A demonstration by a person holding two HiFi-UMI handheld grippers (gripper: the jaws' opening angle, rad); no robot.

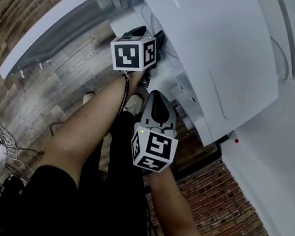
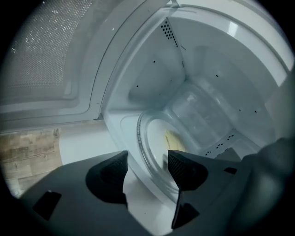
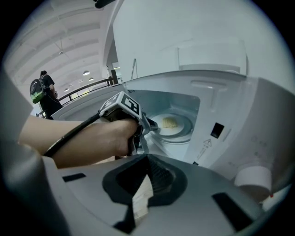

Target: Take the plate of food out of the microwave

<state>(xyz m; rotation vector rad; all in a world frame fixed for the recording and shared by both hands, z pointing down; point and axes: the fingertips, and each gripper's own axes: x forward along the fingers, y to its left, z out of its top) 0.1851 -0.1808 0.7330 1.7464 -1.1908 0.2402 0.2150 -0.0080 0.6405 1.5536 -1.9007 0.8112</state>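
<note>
Left tool (image 2: 147, 161): jaws wide apart, nothing gripped; the near rim of the plate (image 2: 159, 147) lines up in the gap, but the pads are not on it; seen from the right gripper view, its tip stands at the mouth of the microwave (image 3: 221, 115), just short of the rim.

Right tool (image 3: 146, 177): jaws drawn together at the tips, empty; held back outside the cavity, well apart from the plate.

Step in hand (judgement): approach and grip on the near rim.
- The tool looks rolled so that one jaw can pass over the rim and one under it; keep that roll.
- The plate sits on the glass turntable (image 2: 140, 138); the lower jaw should go between the two, or the grip takes the turntable as well.
- Bite deep enough past the lip before closing; a shallow hold on a smooth plate will likely slip.
- Withdraw level and straight through the opening, clear of the open door (image 2: 46, 69), so the food (image 3: 169, 122) does not slide.
- The free right tool could steady the far side once the plate is out.

Plate: inside the cavity, centred on the turntable, lying flat and face up; round, so no long axis to speak of; its nearest edge faces the opening; a small yellowish heap of food lies near the middle.
</note>
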